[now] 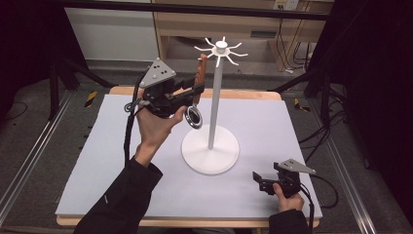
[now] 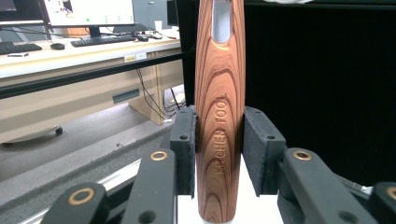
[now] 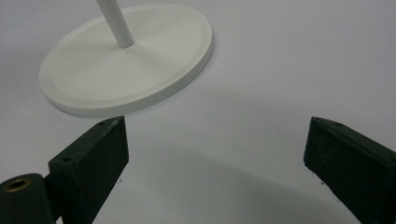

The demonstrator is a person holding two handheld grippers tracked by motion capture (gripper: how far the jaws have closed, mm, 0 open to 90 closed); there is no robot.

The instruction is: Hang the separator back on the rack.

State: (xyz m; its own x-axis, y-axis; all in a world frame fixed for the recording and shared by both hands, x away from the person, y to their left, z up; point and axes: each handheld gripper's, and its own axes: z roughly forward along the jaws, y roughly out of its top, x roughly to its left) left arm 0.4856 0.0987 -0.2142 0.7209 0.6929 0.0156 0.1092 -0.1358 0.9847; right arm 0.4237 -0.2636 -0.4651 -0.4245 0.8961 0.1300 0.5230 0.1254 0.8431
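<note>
Wooden-handled utensil [image 2: 219, 116] looks stiff, light, top-heavy, smooth-grained; left gripper [image 2: 219, 140] pinches mid-handle, a sound hold; right gripper [image 3: 215, 154] rests spread wide.

Glossy wood-grain handle [image 2: 219, 116] gleaming, shiny metal ring [image 1: 194, 117] glinting; white stand [image 1: 211, 151] looking smooth matt; table cover [image 1: 272, 126] looking matt grey.

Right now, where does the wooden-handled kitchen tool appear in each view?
High view: the wooden-handled kitchen tool is at upper middle, upright in the left gripper, just left of the white stand.
Left gripper view: it is in the centre, upright, with the jaws shut on its handle.
Right gripper view: the right gripper, jaws open, faces the stand's round base.
Shared landmark: the white stand.
</note>
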